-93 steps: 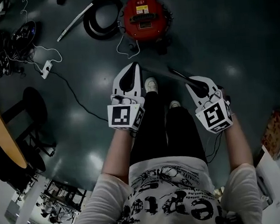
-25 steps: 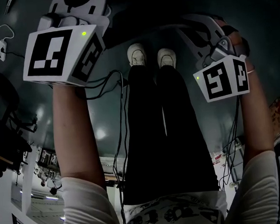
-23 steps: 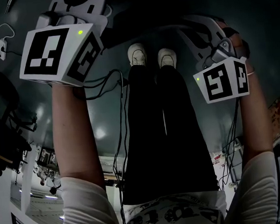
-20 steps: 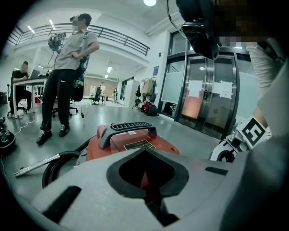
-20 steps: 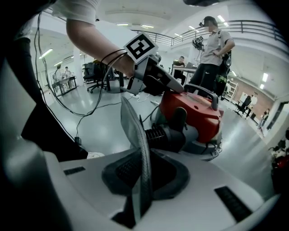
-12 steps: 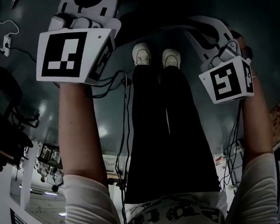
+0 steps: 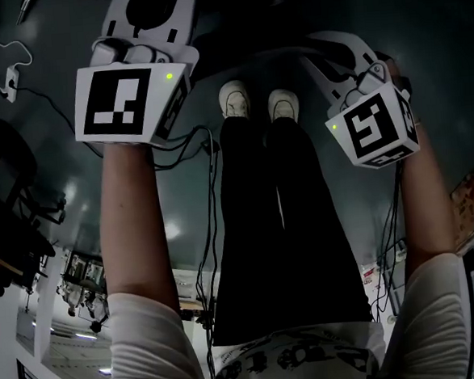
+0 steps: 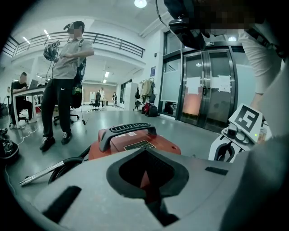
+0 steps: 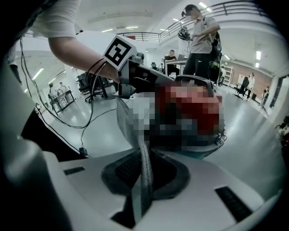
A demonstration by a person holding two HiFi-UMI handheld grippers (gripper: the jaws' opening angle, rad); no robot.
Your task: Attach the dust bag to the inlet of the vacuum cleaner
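The red vacuum cleaner [image 8: 135, 143] with a black handle [image 8: 128, 129] stands on the floor just beyond my left gripper [image 8: 145, 177], whose jaws are shut. A grey blur at the right edge of the left gripper view looks like the dust bag [image 8: 268, 180]. In the right gripper view, the grey woven dust bag [image 9: 142, 164] is pinched edge-on in my right gripper [image 9: 144, 182] and runs up to the left gripper [image 9: 135, 74]. From the head view, both grippers [image 7: 153, 4] [image 7: 318, 45] are held high, with the dark bag [image 7: 259, 44] stretched between them.
A hose and metal tube [image 8: 54, 168] lie left of the vacuum. A person [image 8: 65, 67] stands behind it, and another sits at a desk [image 8: 20, 90]. Glass doors [image 8: 207, 99] are at the right. Cables [image 7: 17, 54] and chairs [image 7: 6, 193] are on my left; my feet [image 7: 235, 97] are below.
Since 3.7 s ago both grippers have risen close to my head camera and the vacuum has left the head view. Over the last second the right cube has tilted and the left gripper shifted slightly.
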